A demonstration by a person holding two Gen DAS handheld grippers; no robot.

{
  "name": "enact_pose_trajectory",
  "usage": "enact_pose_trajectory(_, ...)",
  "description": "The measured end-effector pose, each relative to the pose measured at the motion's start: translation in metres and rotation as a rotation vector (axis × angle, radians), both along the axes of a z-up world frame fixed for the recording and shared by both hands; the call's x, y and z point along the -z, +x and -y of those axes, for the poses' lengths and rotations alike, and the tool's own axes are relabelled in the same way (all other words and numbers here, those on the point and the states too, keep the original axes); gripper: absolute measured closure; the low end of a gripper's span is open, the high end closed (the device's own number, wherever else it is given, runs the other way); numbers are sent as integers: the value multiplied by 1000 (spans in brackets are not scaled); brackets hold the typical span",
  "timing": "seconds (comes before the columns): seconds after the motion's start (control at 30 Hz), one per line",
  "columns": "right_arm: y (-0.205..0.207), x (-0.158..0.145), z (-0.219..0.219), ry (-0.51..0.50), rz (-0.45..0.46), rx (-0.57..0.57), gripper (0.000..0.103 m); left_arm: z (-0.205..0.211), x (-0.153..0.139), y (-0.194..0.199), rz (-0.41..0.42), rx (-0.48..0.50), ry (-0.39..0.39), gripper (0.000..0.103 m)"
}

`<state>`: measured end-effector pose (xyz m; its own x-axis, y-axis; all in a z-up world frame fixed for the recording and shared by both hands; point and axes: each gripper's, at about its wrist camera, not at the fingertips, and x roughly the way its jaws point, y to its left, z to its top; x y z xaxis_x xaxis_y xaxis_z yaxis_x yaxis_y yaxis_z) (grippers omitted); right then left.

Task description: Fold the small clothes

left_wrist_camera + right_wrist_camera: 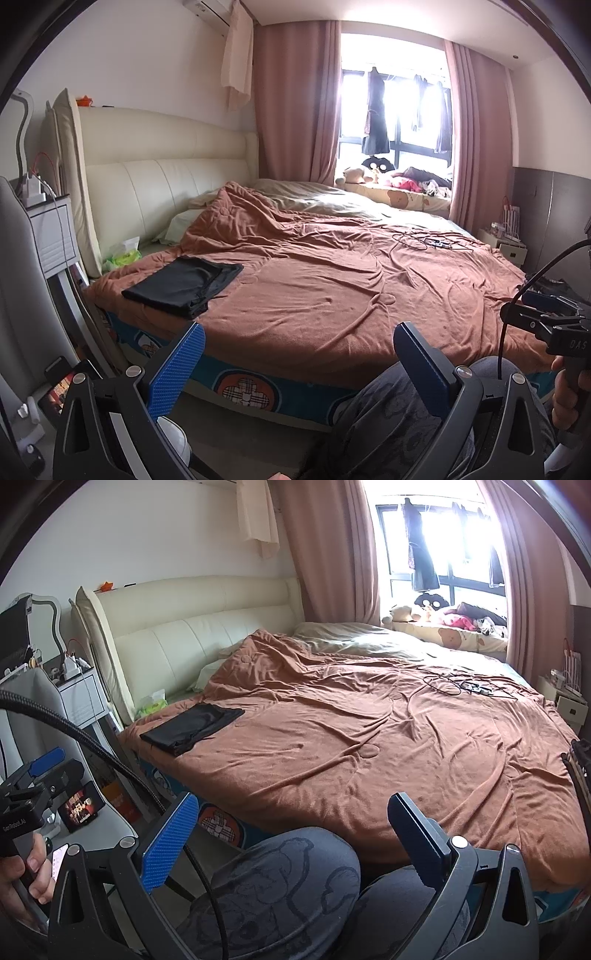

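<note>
Left gripper [299, 363]: nearest the lens, its blue-padded fingers [177, 369] spread wide with nothing between them, held low in front of the bed over the person's lap.
Right gripper [295, 840]: likewise spread wide and empty, above the person's knees [288, 878] in grey printed trousers.
Nightstand [51, 236]: at far left by the headboard, with a charger and cables on top.
Tissue pack [123, 254]: green and white, lying in the gap between headboard and blanket; what remains inside cannot be told.
Black garment [184, 282]: lies on the near left corner of the bed, well apart from both grippers; it looks already folded into a flat rectangle of several layers.
Handling: judged light, soft and limp; the layers would likely slide over each other, so it wants pinching at a corner or along the folded edge through all layers, both grippers together, to keep the fold.
Brown blanket [332, 280]: rumpled, covering most of the bed; soft ground that may bunch under the fingers.
Cable and small device [432, 242]: on the blanket toward the far right, well apart from the garment.
Window sill [406, 197]: soft toys and loose clothes heaped on it.
Progress: judged one piece done, none in hand.
</note>
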<state>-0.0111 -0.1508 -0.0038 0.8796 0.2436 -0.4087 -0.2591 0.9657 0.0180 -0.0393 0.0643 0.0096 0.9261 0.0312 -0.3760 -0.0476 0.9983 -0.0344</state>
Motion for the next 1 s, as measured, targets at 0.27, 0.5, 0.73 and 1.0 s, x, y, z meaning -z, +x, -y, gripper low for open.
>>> enact_pose_trajectory(0.27,4,1,3,5,-8,5,0,-1,0,1,3,-5,0,0)
enact_pose_trajectory(0.5,3,0,3,9,-12,12,0,-1,0,0,0,-1,-1,0)
enact_pose_trajectory(0.73,-2,-1,2,8,-3,10,0,-1,-1,-3,8,-3,-2,0)
enact_pose_trajectory(1.0,-3,0,4,9,-2,8,0,-1,-1,-8,13,-7,-6,0)
